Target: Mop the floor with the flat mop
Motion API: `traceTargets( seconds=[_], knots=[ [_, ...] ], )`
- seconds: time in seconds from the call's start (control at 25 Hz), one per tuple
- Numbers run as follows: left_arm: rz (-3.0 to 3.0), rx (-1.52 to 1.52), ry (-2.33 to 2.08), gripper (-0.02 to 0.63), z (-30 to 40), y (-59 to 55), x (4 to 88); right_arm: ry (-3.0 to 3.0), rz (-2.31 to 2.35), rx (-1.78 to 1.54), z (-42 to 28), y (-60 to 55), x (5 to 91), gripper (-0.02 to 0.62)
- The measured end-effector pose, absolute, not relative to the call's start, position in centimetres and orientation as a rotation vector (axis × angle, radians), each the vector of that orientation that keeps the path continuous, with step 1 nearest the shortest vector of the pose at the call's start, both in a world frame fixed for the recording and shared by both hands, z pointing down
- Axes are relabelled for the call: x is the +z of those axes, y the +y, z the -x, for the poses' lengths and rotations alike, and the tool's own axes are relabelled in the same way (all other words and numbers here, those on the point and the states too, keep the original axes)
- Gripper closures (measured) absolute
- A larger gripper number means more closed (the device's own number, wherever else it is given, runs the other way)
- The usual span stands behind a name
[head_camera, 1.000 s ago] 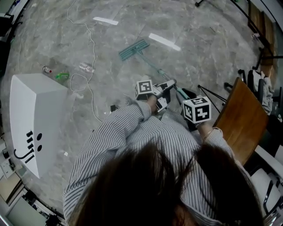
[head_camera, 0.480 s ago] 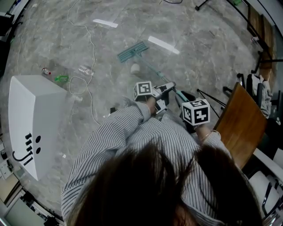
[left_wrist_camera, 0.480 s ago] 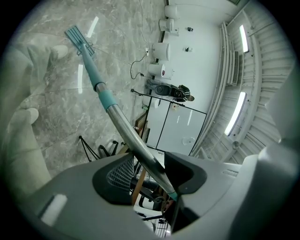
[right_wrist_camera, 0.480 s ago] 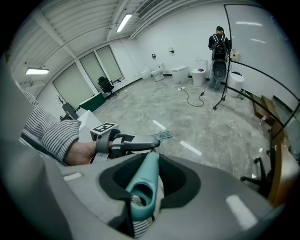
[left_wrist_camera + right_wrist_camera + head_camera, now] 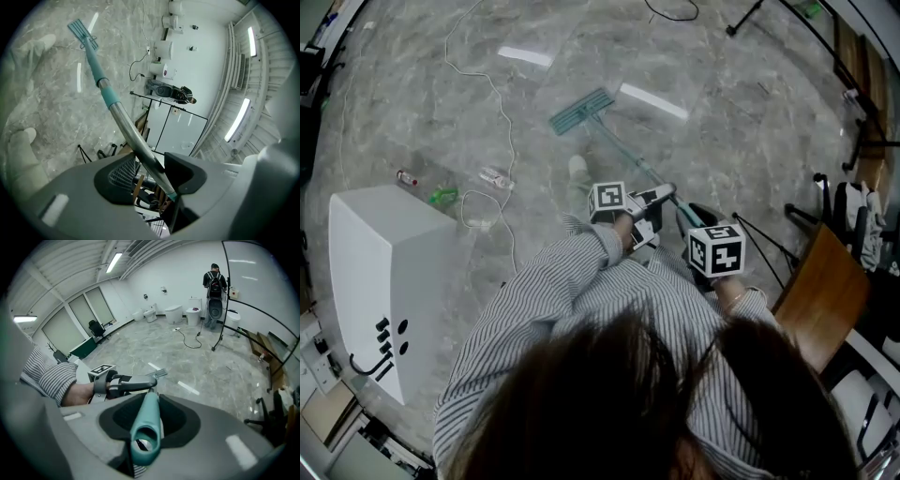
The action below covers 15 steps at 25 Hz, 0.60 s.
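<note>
The flat mop has a teal head (image 5: 581,111) lying on the grey marble floor, and its pole (image 5: 628,155) slants back toward me. My left gripper (image 5: 660,195) is shut on the metal part of the pole (image 5: 140,145); the mop head (image 5: 82,33) shows far up that view. Behind it, my right gripper (image 5: 698,223) is shut on the teal handle end (image 5: 146,427), whose open tip sits between the jaws. The right gripper view also catches the left gripper (image 5: 126,383) and the mop head (image 5: 157,373) beyond it.
A white cabinet (image 5: 384,281) stands at left, with a white cable (image 5: 502,141), a bottle (image 5: 497,176) and green litter (image 5: 442,196) near it. A pale shoe (image 5: 577,169) is beside the pole. A wooden board (image 5: 825,281) and tripod legs (image 5: 759,234) are at right. A person (image 5: 214,287) stands far off.
A pale shoe has stepped into view beside the pole and the scene has shifted with that step. Both grippers keep hold of the mop; its head stays about where it was.
</note>
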<state>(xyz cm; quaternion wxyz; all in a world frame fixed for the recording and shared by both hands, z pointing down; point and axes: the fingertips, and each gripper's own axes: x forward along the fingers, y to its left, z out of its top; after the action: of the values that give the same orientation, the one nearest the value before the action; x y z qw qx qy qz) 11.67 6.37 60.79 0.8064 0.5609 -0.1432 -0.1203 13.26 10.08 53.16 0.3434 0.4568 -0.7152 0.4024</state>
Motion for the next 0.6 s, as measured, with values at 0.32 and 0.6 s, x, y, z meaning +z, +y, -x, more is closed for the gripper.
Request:
traceTargets(
  seconds=[0.32, 0.6],
  knots=[
    [-1.157, -0.326, -0.390, 0.419, -0.4, -8.6, 62.2, -1.853, -1.217, 1.071, -2.1, -4.7, 54.6, 0.482],
    [-1.106, -0.476, -0.456, 0.419, 10.2, -24.9, 62.7, -1.865, -1.215, 1.068, 8.5, -20.7, 56.3, 0.483]
  ],
)
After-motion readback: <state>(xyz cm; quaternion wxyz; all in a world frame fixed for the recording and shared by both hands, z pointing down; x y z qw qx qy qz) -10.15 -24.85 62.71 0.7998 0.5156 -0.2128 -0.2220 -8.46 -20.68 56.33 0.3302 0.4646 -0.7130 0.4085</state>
